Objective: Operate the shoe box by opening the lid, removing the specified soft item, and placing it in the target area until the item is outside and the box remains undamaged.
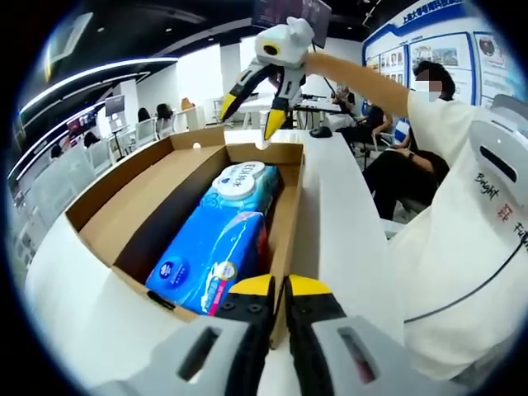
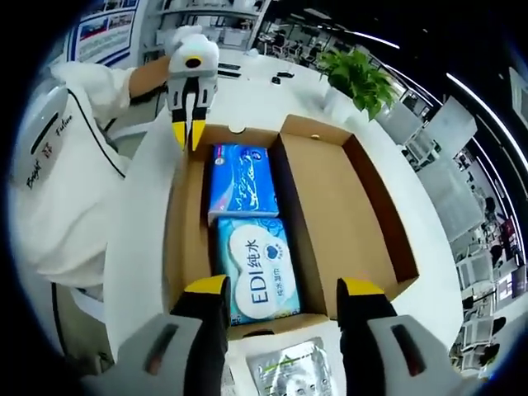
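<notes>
Now I see the brown cardboard shoe box lying open on the white surface, lid flap folded out at 3 o'clock. My left tool pinches its near wall; my right tool hangs open over the pale-blue wet-wipes pack, with the blue tissue pack beyond, at 12 o'clock.

My white table carries everything here, so I'll place the rest from it. On its far side in my right gripper view, a leafy green potted plant stands near the edge. On the near side of the table, a silvery foil sachet lies flat. Through my left gripper view, beyond the table's far end, people sit at desks, and a blue-and-white notice board hangs on the wall off to that side.
</notes>
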